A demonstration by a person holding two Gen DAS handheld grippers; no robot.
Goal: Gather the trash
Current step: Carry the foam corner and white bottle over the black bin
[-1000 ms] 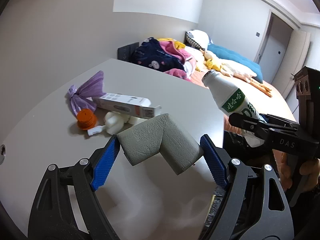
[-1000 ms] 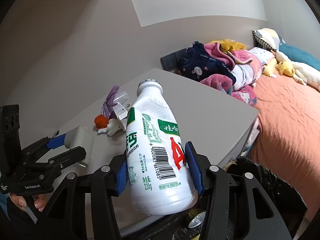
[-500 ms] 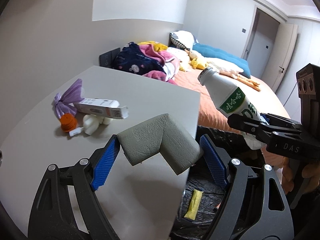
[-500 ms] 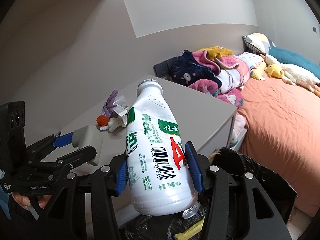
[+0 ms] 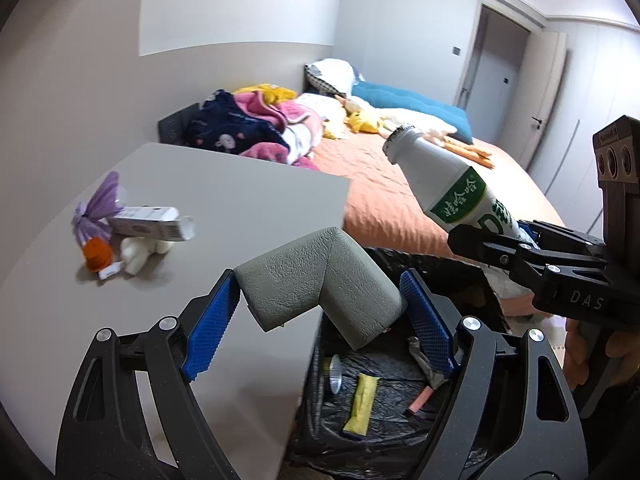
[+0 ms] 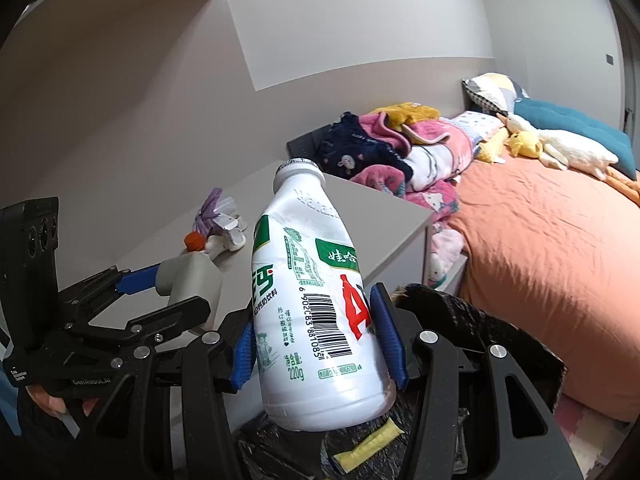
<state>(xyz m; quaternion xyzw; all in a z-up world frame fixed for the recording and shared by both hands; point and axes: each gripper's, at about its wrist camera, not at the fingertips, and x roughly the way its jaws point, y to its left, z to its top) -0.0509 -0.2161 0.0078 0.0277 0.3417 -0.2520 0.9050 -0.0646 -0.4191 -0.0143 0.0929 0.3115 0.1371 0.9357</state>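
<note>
Black bin bag (image 5: 400,412) newly revealed, half-hidden under tongs (image 5: 320,312).

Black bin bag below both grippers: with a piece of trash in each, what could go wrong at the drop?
1. The grey L-shaped foam corner guard in the left gripper hangs partly over the grey table edge; released here, it may land there rather than in the black bin bag.
2. The white plastic drink bottle in the right gripper looks uncapped; any dregs could spill.
</note>
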